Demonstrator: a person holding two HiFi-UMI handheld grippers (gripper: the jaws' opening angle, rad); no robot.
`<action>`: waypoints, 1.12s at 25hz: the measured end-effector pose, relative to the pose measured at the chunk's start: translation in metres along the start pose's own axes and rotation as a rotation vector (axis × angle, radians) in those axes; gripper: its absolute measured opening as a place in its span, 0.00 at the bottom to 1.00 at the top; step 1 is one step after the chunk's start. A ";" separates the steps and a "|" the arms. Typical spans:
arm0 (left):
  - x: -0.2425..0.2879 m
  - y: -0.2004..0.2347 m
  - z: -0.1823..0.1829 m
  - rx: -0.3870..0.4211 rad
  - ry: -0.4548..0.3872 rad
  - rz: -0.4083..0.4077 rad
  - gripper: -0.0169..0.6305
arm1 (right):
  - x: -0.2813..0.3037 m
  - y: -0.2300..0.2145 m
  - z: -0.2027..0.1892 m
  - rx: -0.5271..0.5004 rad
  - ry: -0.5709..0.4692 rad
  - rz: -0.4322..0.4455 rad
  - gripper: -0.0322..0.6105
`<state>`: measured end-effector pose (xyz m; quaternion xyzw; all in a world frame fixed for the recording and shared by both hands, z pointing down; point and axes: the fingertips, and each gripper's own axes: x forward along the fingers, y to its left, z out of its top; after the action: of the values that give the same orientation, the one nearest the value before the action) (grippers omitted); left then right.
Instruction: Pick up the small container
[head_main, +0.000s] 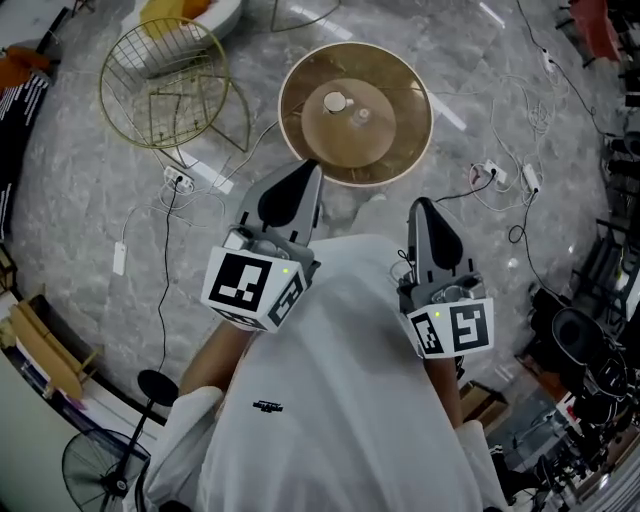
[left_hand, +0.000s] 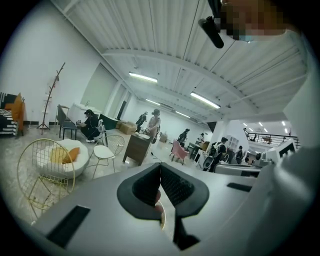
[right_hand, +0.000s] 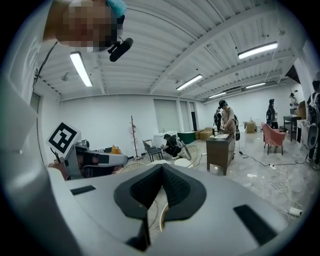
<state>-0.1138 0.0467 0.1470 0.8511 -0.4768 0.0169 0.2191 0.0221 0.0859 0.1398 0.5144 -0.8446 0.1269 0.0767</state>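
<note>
Your white shirt (head_main: 340, 400) fills the bottom of the head view, nearest of all. Just past it you hold both grippers on the near side of the round table (head_main: 398, 145).

The left gripper (head_main: 305, 172) has its fingers clenched together on nothing, and its tip lies over the table's near rim in the head view. The right gripper (head_main: 425, 206) is likewise closed and empty, its tip just short of that rim.

The small container (head_main: 335, 101) stands near the table's middle, apart from both grippers, with a smaller clear thing (head_main: 361, 115) just beside it.

Left of the table stands a gold wire chair (head_main: 165, 85). A power strip (head_main: 178, 180) lies on the floor nearer you.
</note>
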 end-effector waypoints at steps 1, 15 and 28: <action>0.000 0.000 -0.001 0.002 0.003 0.003 0.06 | 0.002 0.000 0.000 -0.001 0.001 0.010 0.06; 0.039 -0.009 -0.023 0.000 0.083 0.043 0.06 | 0.029 -0.038 -0.022 -0.015 0.068 0.081 0.06; 0.099 0.003 -0.075 -0.001 0.230 0.065 0.06 | 0.091 -0.088 -0.068 -0.045 0.145 0.164 0.06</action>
<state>-0.0489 -0.0049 0.2392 0.8276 -0.4758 0.1214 0.2721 0.0585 -0.0098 0.2400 0.4314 -0.8787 0.1507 0.1383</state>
